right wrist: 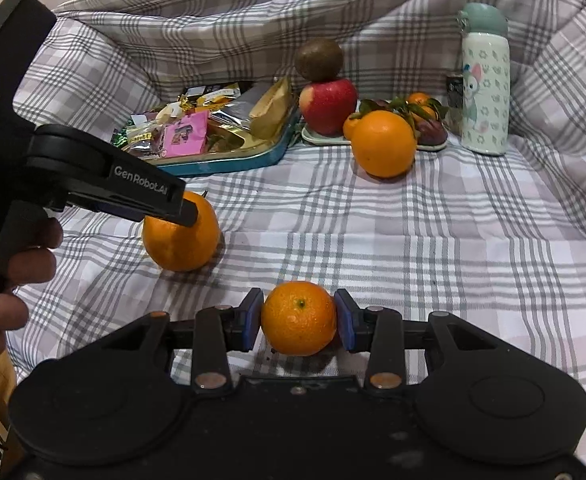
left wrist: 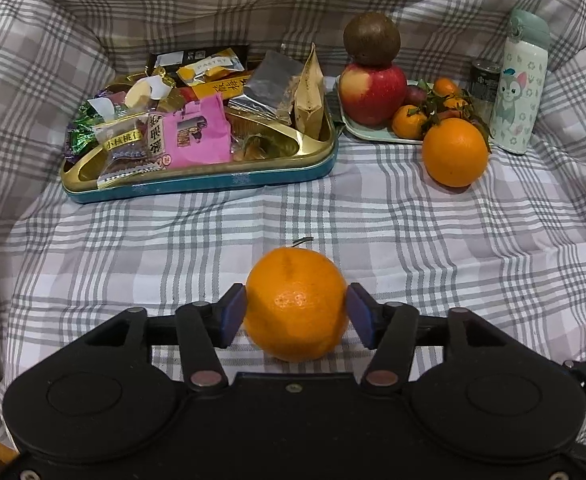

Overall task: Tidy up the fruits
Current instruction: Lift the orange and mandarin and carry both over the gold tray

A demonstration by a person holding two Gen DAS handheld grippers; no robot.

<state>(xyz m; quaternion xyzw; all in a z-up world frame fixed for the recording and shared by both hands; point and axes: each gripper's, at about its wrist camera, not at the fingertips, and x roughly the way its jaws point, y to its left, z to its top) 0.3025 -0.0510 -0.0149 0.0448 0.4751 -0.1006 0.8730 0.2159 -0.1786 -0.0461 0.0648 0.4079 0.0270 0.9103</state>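
Observation:
A large orange [left wrist: 296,304] rests on the checked cloth between the blue pads of my left gripper [left wrist: 297,312]. The pads stand splayed at its sides without pressing, so the gripper is open. The right wrist view shows that gripper [right wrist: 189,212] over the same orange [right wrist: 181,240]. My right gripper [right wrist: 299,320] is shut on a small mandarin [right wrist: 299,318], held just above the cloth. Another large orange [left wrist: 455,152] lies on the cloth in front of a pale green plate [left wrist: 373,132]. On the plate are a red apple [left wrist: 373,92] with a brown round fruit [left wrist: 371,38] on top, and leafy mandarins [left wrist: 409,120].
A gold and teal tin [left wrist: 197,184] full of snack packets stands at the back left. A white and green bottle [left wrist: 521,84] and a dark can [left wrist: 483,80] stand right of the plate. Bunched cloth rises all round. A person's hand [right wrist: 21,264] holds the left gripper.

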